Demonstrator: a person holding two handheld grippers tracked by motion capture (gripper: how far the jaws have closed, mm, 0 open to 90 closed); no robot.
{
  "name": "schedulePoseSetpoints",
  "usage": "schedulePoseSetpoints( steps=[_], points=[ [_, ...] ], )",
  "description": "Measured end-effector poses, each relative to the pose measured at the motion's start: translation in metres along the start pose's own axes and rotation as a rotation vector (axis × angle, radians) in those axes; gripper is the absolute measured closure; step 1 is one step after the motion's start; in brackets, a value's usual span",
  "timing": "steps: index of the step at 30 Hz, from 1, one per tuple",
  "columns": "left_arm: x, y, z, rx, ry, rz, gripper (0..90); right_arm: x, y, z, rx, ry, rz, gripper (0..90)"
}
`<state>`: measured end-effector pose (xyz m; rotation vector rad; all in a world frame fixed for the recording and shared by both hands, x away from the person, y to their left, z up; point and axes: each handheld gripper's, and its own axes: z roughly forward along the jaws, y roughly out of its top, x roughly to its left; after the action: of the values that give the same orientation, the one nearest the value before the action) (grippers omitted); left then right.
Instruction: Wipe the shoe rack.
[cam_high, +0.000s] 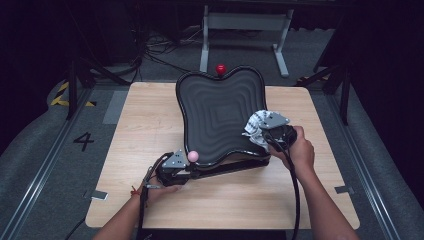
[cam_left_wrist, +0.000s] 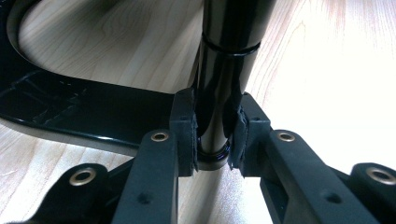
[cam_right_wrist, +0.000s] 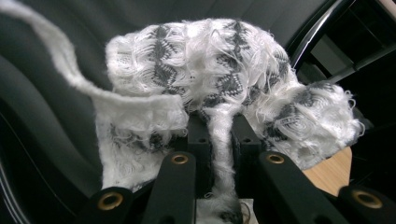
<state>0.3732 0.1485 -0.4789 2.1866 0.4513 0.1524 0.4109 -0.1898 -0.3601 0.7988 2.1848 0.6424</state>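
Hand-held gripper (cam_right_wrist: 219, 140) clamps cloth (cam_right_wrist: 224, 79) against tray (cam_high: 215, 115).

My left gripper (cam_high: 176, 167) is matte black, topped by a grey three-cornered plate and a pink ball, with a thin red band at the wrist behind it. My right gripper (cam_high: 270, 131) carries the same grey plate and trails a thick black cable. Brass-ringed screw holes dot the black jaws; both forearms are bare of sleeves.

A light wooden table (cam_high: 150, 130) carried the things. A black ridged board (cam_high: 220, 117) rested on it, tilted.
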Motion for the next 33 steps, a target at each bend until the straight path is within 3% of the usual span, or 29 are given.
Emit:
schedulePoseSetpoints(
  steps=[4,10,20,33],
  points=[
    [0.001,0.000,0.000,0.008,-0.006,0.006,73.6,0.005,0.010,0.004,-0.045,0.008,0.008,81.6],
    [0.001,0.001,0.000,0.009,-0.008,0.009,73.6,0.023,0.031,0.012,-0.084,0.002,-0.039,81.5],
    [0.001,0.001,0.000,0.005,-0.010,-0.002,73.6,0.064,0.069,0.019,-0.130,0.060,-0.132,81.1],
    [0.001,0.001,0.001,-0.002,-0.010,-0.008,73.5,0.109,0.104,0.022,-0.186,0.136,-0.176,80.7]
  ],
)
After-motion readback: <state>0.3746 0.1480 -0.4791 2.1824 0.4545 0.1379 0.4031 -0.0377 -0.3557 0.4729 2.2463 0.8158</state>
